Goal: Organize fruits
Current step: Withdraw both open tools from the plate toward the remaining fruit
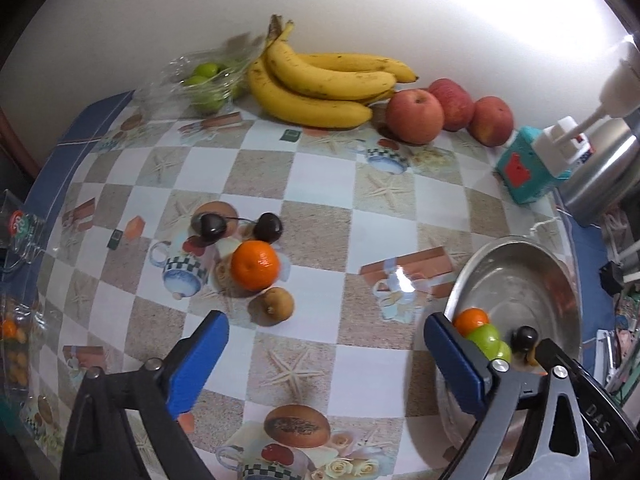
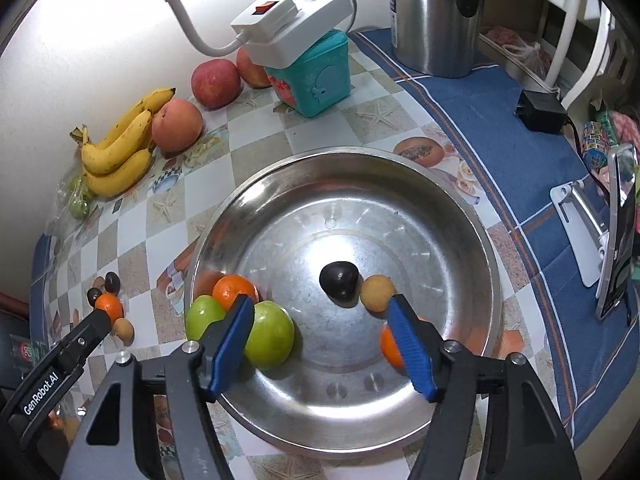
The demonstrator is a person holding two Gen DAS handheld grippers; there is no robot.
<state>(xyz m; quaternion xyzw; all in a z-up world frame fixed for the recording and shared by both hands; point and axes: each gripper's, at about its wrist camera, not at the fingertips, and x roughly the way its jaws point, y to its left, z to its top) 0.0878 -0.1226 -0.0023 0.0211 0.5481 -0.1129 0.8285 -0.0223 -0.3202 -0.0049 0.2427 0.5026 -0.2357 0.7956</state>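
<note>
Tangerine lies at eleven o'clock from the left gripper, jaws wide and empty; right gripper gapes empty over the bowl.

Bananas are set against the wall, apples right of them; cherries, perhaps, lie behind a mandarin.

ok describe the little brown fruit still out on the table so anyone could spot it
Start at the steel bowl, then look left across the checked tablecloth to a small cluster of fruit. The brown fruit sits just below the orange: tan, dull and smaller, unlike the two glossy dark cherries above.
</note>
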